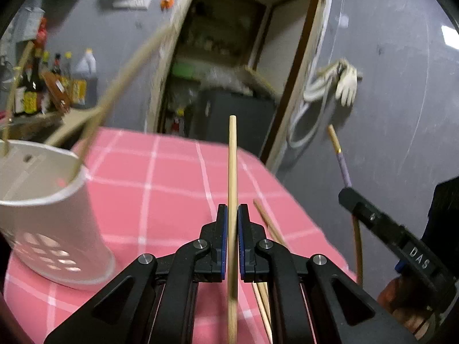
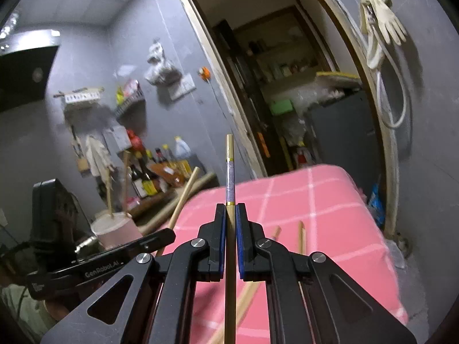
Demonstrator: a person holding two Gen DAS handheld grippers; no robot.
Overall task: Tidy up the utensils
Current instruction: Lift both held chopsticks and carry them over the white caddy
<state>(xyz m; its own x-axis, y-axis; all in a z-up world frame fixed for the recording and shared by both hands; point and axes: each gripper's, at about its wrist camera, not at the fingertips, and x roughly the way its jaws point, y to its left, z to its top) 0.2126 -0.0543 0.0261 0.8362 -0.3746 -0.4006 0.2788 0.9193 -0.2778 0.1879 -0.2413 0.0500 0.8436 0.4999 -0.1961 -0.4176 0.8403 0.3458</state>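
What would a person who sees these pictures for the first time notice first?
Each gripper is shut on one chopstick: the left gripper holds a plain wooden chopstick, the right gripper a chopstick with a purple band and gold tip. Under them lies a pink checked tablecloth; at its left stands a white perforated utensil holder with wooden utensils in it, and loose chopsticks lie on the cloth.

Pink white-checked tablecloth (image 1: 172,189); white holder (image 1: 48,215); pale wood chopstick (image 1: 232,172); gold-purple chopstick (image 2: 230,177).

Both the left gripper (image 1: 232,209) and right gripper (image 2: 230,209) have fingers clamped together, pointing slightly downward.
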